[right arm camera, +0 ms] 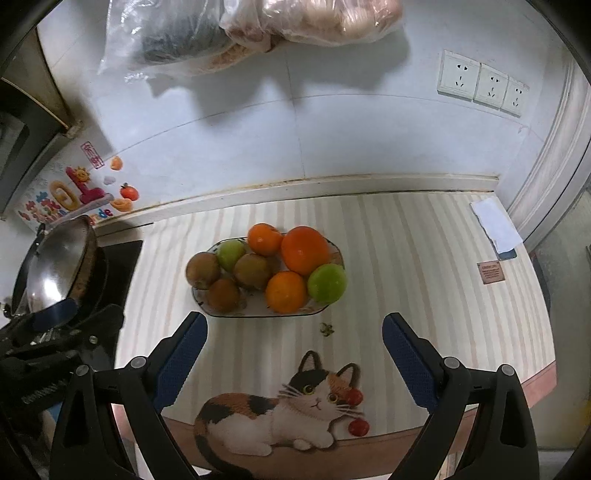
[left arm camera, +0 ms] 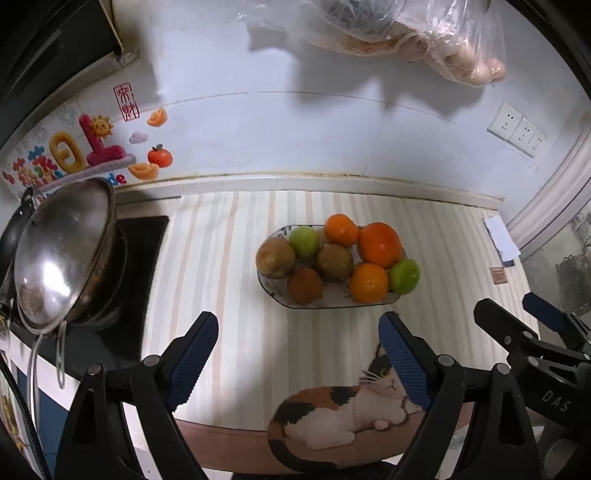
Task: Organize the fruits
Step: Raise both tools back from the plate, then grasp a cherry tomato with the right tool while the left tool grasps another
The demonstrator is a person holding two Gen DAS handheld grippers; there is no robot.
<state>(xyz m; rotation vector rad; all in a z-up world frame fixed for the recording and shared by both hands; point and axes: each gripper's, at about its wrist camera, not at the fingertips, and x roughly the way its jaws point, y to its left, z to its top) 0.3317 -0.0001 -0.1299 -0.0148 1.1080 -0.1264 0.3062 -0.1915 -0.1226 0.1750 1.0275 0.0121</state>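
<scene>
A shallow patterned plate (left arm camera: 280, 297) (right arm camera: 201, 303) on the striped mat holds several fruits: oranges (left arm camera: 379, 244) (right arm camera: 304, 250), green apples (left arm camera: 405, 275) (right arm camera: 327, 283) and brown kiwis (left arm camera: 275, 257) (right arm camera: 203, 269). My left gripper (left arm camera: 297, 325) hangs open above the mat, short of the plate, with nothing between its blue pads. My right gripper (right arm camera: 293, 325) is likewise open and empty, above the cat picture in front of the plate. In the left wrist view the right gripper (left arm camera: 517, 310) shows at the right edge; the left gripper (right arm camera: 81, 314) shows at the left edge of the right wrist view.
A steel wok (left arm camera: 62, 254) (right arm camera: 55, 266) sits on a black hob at the left. The tiled wall behind carries stickers (left arm camera: 92, 147), sockets (right arm camera: 480, 83) and hanging plastic bags (right arm camera: 240, 29). A white paper (right arm camera: 495, 223) lies at the mat's far right.
</scene>
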